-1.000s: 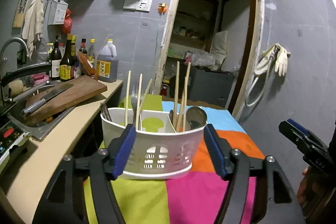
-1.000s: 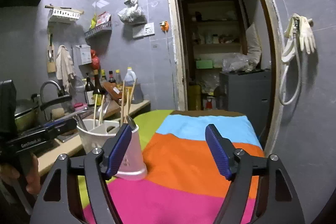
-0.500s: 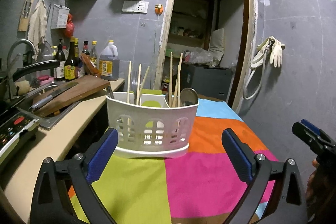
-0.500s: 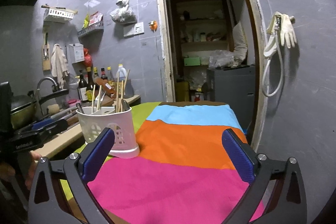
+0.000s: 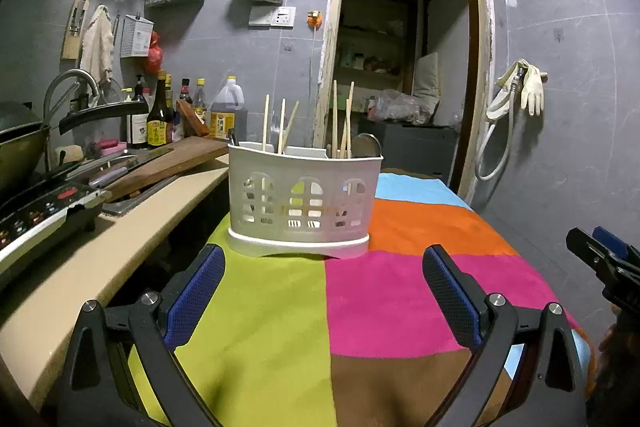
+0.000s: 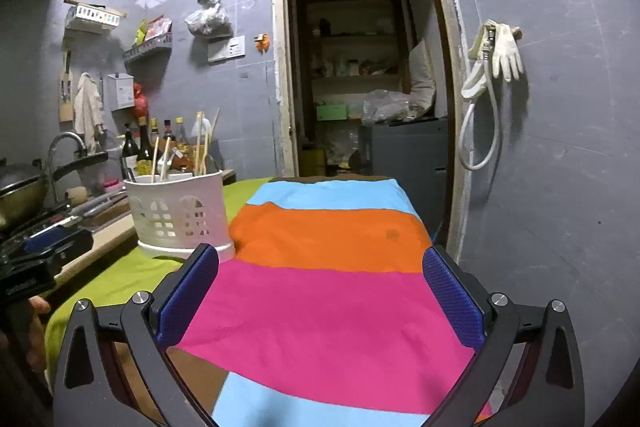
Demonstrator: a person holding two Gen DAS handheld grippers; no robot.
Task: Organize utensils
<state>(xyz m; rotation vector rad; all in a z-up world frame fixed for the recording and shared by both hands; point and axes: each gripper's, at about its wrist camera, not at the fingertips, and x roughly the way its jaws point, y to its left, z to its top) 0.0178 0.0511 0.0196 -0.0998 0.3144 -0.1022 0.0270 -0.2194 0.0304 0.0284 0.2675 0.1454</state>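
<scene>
- Now the left gripper is sitting back from the white basket; a second ago its pads were flanking the basket, and its jaws have just been opening with nothing between them.
- Likewise the right gripper is gaping wide over the striped cloth, empty.
- One basket is standing upright mid-frame on the cloth, holding about six chopsticks and one spoon.
- Both grippers are pointing slightly downward.
</scene>
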